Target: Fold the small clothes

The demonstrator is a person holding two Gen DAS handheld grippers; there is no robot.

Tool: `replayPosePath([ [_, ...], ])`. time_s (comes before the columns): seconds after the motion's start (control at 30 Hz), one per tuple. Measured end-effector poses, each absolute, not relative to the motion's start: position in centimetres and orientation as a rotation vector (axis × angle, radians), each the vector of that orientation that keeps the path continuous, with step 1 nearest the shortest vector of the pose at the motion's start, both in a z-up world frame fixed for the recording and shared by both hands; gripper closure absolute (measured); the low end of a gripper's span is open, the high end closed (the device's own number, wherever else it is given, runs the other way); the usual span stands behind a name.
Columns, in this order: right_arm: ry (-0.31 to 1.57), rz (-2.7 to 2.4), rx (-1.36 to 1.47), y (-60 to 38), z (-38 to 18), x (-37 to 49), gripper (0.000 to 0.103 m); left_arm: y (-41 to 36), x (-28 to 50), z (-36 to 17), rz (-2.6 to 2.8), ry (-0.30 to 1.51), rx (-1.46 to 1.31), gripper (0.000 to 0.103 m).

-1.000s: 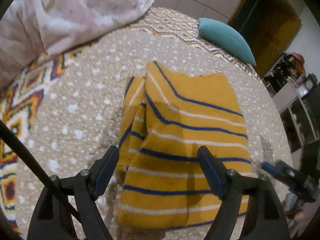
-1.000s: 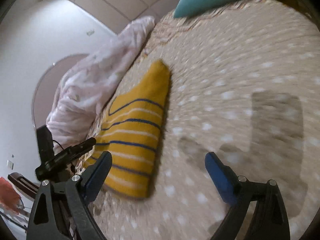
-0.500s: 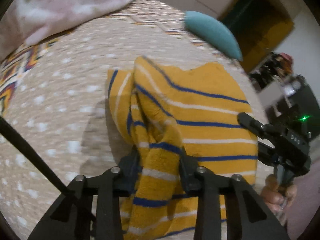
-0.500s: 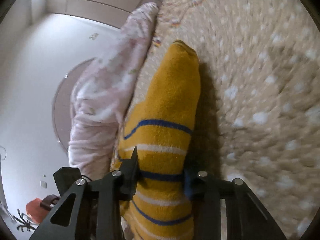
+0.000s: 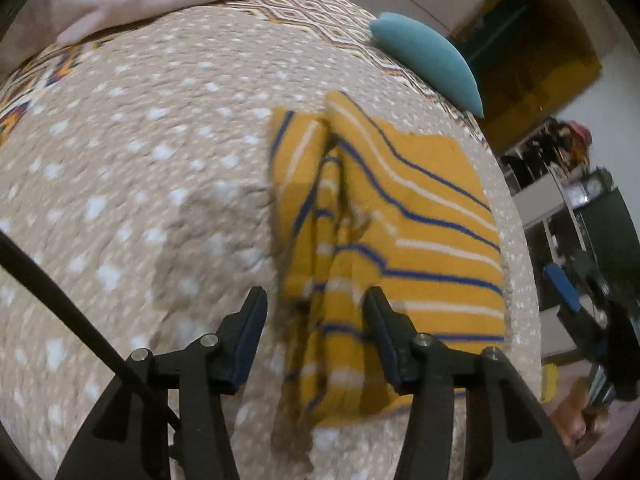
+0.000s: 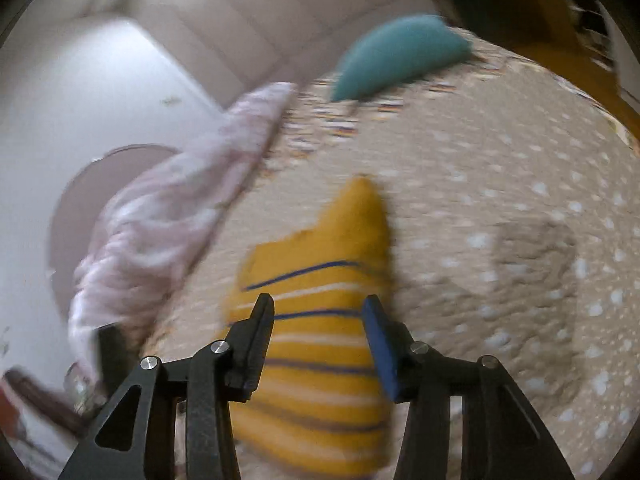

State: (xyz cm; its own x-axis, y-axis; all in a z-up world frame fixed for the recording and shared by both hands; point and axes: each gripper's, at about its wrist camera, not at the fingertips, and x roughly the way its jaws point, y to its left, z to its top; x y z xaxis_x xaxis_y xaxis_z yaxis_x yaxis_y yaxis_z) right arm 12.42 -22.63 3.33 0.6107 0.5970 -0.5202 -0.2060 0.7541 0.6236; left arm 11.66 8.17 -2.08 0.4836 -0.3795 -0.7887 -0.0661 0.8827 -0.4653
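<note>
Item: mustard-yellow striped garment (image 5: 400,240), blue and white stripes, lying on a beige white-dotted bedspread (image 5: 140,160).

Left wrist view: left gripper (image 5: 316,300) with its fingers parted to a moderate gap, straddling a raised, bunched ridge of the garment's near left portion; whether the pads touch the cloth cannot be told through the blur. Exclusive to this view: the garment's full width with a folded strip along its left edge, the right gripper (image 5: 568,292) at the far right, and shelving behind it.

Right wrist view: right gripper (image 6: 318,312), fingers likewise spread, the garment (image 6: 320,320) between and beyond them. Exclusive to this view: white wall and ceiling light.

Both views: teal cushion (image 5: 428,60) at the bed's far edge; pink floral blanket (image 6: 168,208) heaped at the side.
</note>
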Motion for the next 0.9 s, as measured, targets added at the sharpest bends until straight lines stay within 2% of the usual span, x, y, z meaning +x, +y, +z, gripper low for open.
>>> replayPosePath([
  [0.1, 0.86, 0.589, 0.588, -20.2, 1.0, 12.1, 0.051, 8.7, 8.9, -1.1, -0.159, 1.023, -0.453, 0.051],
  [0.17, 0.955, 0.554, 0.605, -18.9, -2.5, 12.3, 0.051, 8.8, 7.3, 0.0, -0.125, 0.978, -0.411, 0.046],
  [0.27, 0.987, 0.567, 0.689, -18.5, -5.9, 10.9, 0.051, 8.8, 3.4, 2.7, -0.009, 0.833, -0.274, 0.028],
  [0.33, 0.981, 0.556, 0.638, -17.5, -5.9, 9.3, 0.051, 8.6, 0.7, 4.6, 0.086, 0.687, -0.171, 0.012],
  [0.4, 0.935, 0.527, 0.571, -17.0, -4.4, 8.0, 0.05, 8.3, -1.5, 5.9, 0.172, 0.544, -0.097, 0.0],
  [0.5, 0.81, 0.512, 0.481, -15.6, -0.4, 6.9, 0.048, 8.3, -3.6, 7.3, 0.168, 0.471, -0.045, 0.0],
  [0.6, 0.742, 0.568, 0.488, -13.7, 1.8, 8.1, 0.021, 9.1, -4.5, 7.8, 0.112, 0.494, -0.097, 0.0],
  [0.67, 0.807, 0.588, 0.522, -12.5, 1.1, 9.7, 0.021, 9.8, -5.2, 7.9, 0.111, 0.51, -0.13, 0.0],
  [0.77, 0.987, 0.664, 0.626, -10.3, -3.2, 11.4, 0.022, 10.7, -6.3, 7.7, 0.114, 0.531, -0.166, 0.0],
  [0.9, 1.118, 0.764, 0.583, -8.6, -6.4, 7.3, 0.023, 10.9, -7.3, 7.2, 0.162, 0.55, -0.167, 0.0],
])
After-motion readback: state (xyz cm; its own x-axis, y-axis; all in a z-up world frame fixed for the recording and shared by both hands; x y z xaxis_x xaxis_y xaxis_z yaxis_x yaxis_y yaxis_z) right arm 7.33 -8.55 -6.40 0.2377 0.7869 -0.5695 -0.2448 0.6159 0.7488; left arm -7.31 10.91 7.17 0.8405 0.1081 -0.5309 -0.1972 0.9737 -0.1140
